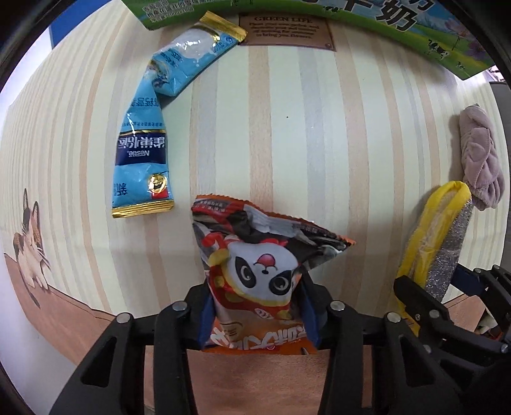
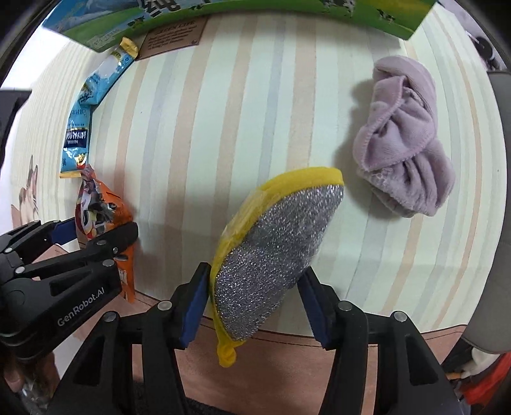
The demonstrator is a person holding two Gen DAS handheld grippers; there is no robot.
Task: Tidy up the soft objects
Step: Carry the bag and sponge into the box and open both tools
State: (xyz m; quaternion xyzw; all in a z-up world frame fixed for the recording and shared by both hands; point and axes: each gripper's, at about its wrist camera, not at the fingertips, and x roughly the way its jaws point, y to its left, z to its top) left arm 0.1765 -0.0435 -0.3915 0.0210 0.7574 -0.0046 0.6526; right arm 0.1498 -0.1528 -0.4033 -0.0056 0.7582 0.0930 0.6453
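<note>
My left gripper (image 1: 255,306) is shut on an orange panda snack bag (image 1: 255,265) and holds it above the striped table mat (image 1: 287,143). My right gripper (image 2: 255,297) is shut on a yellow and silver scrub sponge (image 2: 274,242), held on edge above the mat. The sponge also shows at the right of the left wrist view (image 1: 437,242). The snack bag and the left gripper (image 2: 95,236) show at the left of the right wrist view. A crumpled lilac cloth (image 2: 405,140) lies on the mat to the right of the sponge.
Two blue Nestle sachets (image 1: 143,159) lie on the mat at the left, one overlapping the other. A green milk carton box (image 1: 351,19) lies along the far edge. A grey chair (image 2: 498,191) stands at the right edge of the table.
</note>
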